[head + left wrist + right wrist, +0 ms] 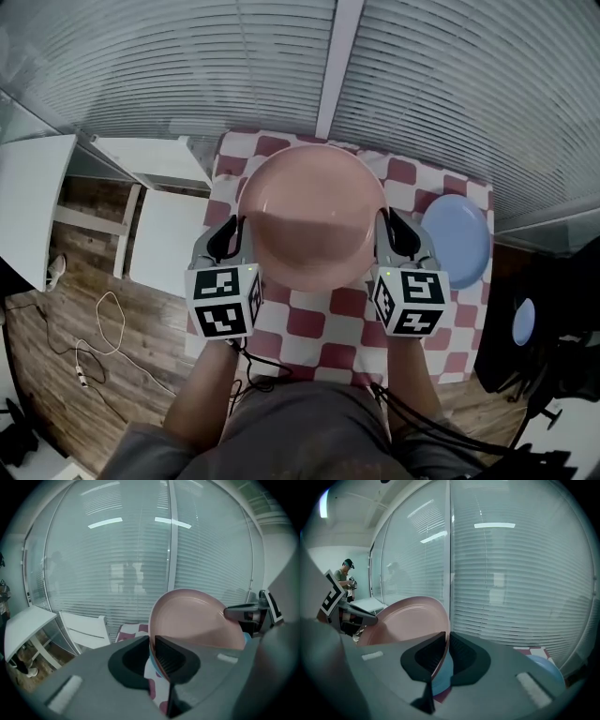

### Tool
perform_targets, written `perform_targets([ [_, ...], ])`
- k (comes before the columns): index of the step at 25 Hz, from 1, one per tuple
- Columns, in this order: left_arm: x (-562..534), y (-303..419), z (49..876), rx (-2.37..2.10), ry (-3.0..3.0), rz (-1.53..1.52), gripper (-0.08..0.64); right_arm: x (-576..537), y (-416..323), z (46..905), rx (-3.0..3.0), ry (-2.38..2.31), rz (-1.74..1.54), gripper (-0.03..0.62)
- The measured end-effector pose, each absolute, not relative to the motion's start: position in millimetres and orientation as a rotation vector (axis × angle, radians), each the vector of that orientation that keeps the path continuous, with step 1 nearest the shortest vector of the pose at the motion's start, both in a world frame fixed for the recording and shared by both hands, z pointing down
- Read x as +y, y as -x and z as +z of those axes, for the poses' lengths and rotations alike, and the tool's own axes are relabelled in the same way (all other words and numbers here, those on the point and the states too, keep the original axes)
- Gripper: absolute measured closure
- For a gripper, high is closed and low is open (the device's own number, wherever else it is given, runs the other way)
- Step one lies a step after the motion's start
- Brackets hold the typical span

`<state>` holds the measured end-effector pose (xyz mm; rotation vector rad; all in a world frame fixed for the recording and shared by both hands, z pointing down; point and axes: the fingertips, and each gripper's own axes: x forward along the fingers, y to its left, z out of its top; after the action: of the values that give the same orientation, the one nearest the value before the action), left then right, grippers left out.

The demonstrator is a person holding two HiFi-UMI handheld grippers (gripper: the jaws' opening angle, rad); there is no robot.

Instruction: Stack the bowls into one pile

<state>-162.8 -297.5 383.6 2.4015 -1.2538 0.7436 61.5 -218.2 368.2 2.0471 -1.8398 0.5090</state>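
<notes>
Right gripper (446,641): its two dark jaws pinch the rim of the pink bowl.
Pink bowl (410,620): tipped up on its side, inside facing the camera.
Left gripper (365,616): touches the bowl's far rim.
Blue bowl (543,665): low on the right, lying on the checked cloth (529,651).
Blinds (515,588): fill the back.
Person (345,576): far off on the left.

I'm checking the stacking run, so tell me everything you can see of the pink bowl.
The pink bowl is round, wide and shallow, plain matte pink, plastic by its look, and empty. It sits mouth up, held over the checked table. The left claw is shut on its left rim and the right claw on its right rim; nothing else visibly touches it. The blue bowl lies apart, to its right.
</notes>
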Motion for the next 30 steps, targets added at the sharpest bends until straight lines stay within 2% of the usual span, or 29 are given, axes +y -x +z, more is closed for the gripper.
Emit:
perform_targets([
  [30,-325,148,484,-1.192,-2.265,0.932,0.519,-243,-76,474,-1.763,-1.941,0.69,0.531],
])
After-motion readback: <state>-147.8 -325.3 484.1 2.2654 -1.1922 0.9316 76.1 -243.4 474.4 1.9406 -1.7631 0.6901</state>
